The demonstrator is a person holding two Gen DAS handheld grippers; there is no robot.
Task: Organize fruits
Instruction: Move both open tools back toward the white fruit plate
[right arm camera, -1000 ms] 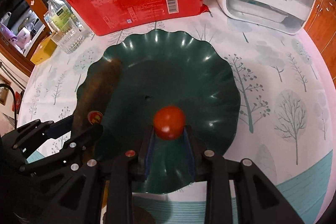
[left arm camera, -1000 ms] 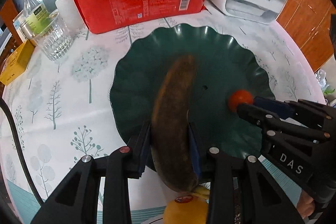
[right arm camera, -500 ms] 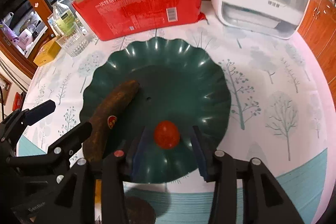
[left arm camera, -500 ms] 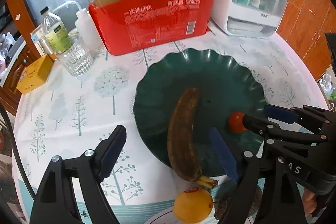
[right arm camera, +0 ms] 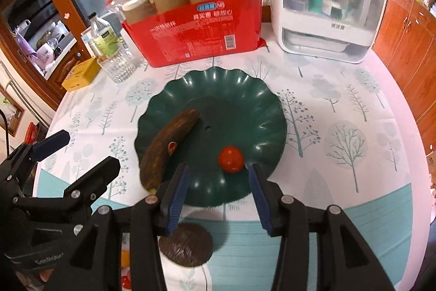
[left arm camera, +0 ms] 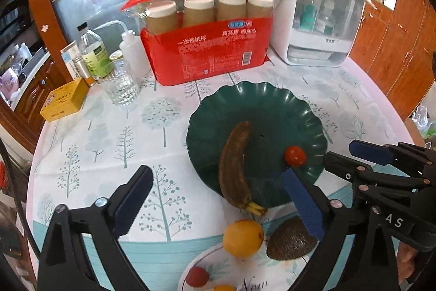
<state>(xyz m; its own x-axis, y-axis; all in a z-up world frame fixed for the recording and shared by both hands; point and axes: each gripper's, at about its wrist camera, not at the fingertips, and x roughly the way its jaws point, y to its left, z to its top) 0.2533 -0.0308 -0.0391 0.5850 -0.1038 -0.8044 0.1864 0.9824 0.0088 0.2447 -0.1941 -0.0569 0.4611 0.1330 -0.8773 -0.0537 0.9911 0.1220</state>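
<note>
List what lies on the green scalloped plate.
On the green plate lie a brown, overripe banana, its stem end over the near rim, and a small red tomato. The plate's near rim is partly hidden by the right tongs.

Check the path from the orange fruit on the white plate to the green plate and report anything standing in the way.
The browned banana does: its stem end overhangs the green plate's near rim, right above the orange fruit. The dark brown fruit lies beside the route, not across it. The plate's right side, past the tomato, looks free.
</note>
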